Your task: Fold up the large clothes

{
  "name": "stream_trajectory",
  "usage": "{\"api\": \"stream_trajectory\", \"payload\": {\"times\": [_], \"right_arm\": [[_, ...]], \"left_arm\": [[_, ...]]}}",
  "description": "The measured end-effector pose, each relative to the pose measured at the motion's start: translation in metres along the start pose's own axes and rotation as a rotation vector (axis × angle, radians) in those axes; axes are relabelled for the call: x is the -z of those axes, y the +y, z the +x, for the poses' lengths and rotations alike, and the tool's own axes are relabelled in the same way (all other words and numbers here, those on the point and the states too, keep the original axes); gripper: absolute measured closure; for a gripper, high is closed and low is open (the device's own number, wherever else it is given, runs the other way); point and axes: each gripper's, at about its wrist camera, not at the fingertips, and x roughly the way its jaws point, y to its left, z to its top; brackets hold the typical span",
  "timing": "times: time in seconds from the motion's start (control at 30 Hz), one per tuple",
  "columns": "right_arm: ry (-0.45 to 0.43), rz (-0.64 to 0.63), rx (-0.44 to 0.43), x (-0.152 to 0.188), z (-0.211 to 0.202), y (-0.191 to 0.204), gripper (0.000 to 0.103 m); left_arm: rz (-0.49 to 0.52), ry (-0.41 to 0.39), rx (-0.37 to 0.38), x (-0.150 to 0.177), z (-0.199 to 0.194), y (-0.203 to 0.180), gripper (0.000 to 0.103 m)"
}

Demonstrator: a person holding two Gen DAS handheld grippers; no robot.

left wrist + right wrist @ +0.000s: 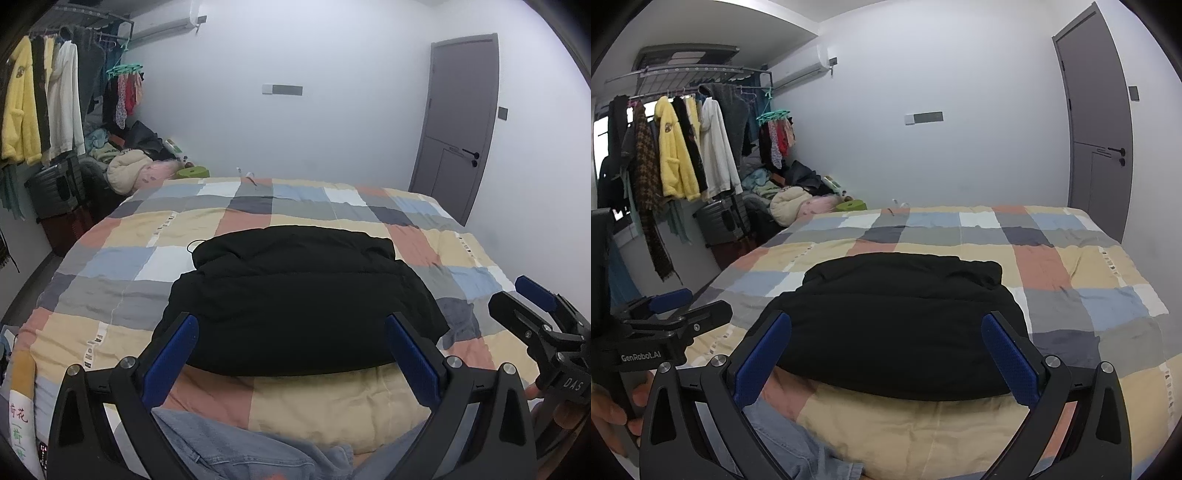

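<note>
A black padded jacket (303,295) lay folded into a compact bundle on the bed (110,236), resting on the checked quilt of tan, grey, blue and rust squares. Its collar or hood end formed a raised ridge on the side of the bundle toward the far wall, and a thin dark cord looped out onto the quilt at the jacket's far left corner.

The left tongs (291,354) were held just short of the jacket's near edge, spread wide, with nothing between the blue pads; the jacket's near edge filled the gap between them in the left wrist view. The right tongs (886,358) were likewise spread wide and empty, held just short of the same near edge. Neither pair touched the jacket as far as the pictures showed.

In the left wrist view the right tongs appeared to the right of the jacket, above the quilt. In the right wrist view the left tongs appeared to the left of the jacket, with a hand (609,413) gripping the handle below them.

A piece of light blue denim (229,450) lay on the quilt nearer the camera than the jacket. Beyond the jacket to its left, a rack of hanging clothes (679,147) stood against the wall, and a grey door (458,122) stood beyond it to the right.
</note>
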Motion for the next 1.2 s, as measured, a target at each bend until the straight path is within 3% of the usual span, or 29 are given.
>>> {"api": "stream_trajectory", "payload": {"times": [1.2], "right_arm": [[0.003, 0.001, 0.016, 0.01, -0.011, 0.001, 0.0]], "left_arm": [[-0.018, -0.009, 0.002, -0.001, -0.004, -0.003, 0.002]]}}
